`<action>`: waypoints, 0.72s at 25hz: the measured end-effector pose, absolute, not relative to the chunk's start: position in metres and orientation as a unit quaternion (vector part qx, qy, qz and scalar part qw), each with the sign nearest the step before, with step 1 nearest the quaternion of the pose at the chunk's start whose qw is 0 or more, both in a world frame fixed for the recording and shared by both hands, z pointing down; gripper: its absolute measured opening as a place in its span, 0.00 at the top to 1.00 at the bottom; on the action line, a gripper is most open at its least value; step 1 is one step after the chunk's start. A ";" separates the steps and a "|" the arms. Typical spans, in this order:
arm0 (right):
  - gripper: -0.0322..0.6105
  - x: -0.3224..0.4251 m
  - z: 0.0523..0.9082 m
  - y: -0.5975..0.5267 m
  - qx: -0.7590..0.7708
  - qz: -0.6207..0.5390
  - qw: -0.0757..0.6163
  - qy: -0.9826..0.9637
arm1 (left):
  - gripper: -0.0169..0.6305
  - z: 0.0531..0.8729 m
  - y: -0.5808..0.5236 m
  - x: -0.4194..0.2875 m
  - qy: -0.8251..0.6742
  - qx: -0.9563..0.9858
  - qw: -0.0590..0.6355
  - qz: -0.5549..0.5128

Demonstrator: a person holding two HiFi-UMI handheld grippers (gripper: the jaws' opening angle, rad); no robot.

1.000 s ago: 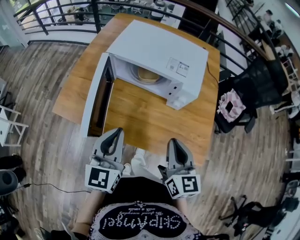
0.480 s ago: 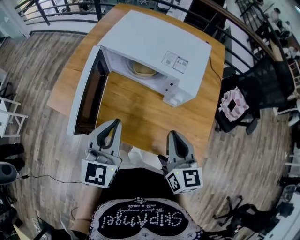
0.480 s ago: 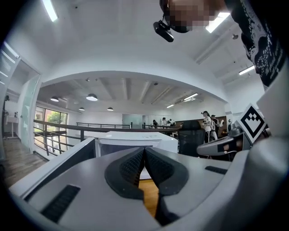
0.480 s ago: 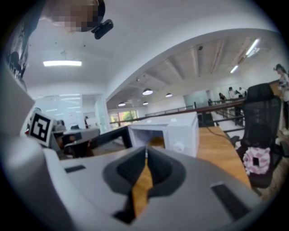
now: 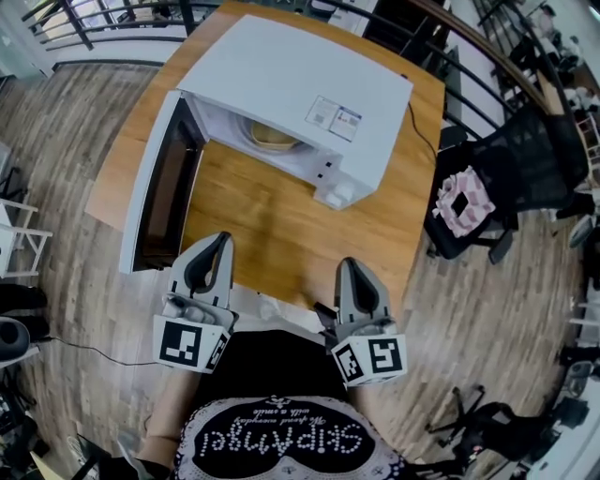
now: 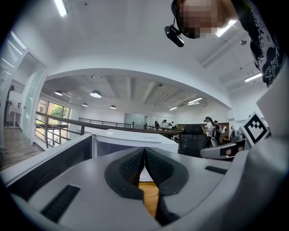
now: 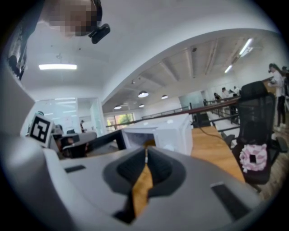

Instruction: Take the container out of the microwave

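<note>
— What's the setting?
— A wooden tabletop [image 5: 281, 234] on plank flooring [image 5: 84, 103]. A railing [image 5: 103, 23] runs behind it, and a black office chair [image 5: 525, 159] stands to the right.
— And the container [image 5: 272, 136]?
— Inside the white microwave [image 5: 281, 75], with the door [image 5: 155, 187] open.
— The left hand-held gripper [image 5: 220, 240] and right hand-held gripper [image 5: 349, 266]?
— Both have their jaws together with nothing in them, at the tabletop's near edge.

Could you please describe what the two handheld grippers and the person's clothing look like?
The left gripper and right gripper look alike. Each has a smooth grey tapered shell, with black ribbed pads lining the jaws. Each also carries a white cube at its rear, printed with black square markers. The person wears a black top with pale studded lettering.
</note>
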State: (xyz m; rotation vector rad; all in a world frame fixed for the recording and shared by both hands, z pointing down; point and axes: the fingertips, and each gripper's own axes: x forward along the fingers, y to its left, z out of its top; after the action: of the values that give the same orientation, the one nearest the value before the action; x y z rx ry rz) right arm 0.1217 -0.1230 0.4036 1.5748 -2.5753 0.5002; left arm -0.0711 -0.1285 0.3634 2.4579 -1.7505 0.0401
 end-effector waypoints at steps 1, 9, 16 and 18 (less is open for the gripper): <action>0.89 0.124 0.403 -0.123 0.518 0.164 0.038 -0.839 | 0.93 0.363 -0.129 -0.068 -0.574 0.816 0.060 0.015; 0.89 0.129 0.398 -0.129 0.546 0.161 0.026 -0.822 | 0.93 0.358 -0.140 -0.060 -0.545 0.837 0.050 0.024; 0.89 0.122 0.392 -0.134 0.571 0.154 0.032 -0.806 | 0.93 0.357 -0.153 -0.081 -0.536 0.842 0.057 0.018; 0.89 0.120 0.389 -0.137 0.578 0.153 0.032 -0.801 | 0.93 0.356 -0.158 -0.088 -0.535 0.843 0.060 0.016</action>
State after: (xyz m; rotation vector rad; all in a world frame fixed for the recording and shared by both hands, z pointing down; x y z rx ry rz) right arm 0.1201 -0.1366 0.3891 1.7789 -2.4678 0.4709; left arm -0.0880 -0.1580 0.3561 2.5515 -1.6185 0.0498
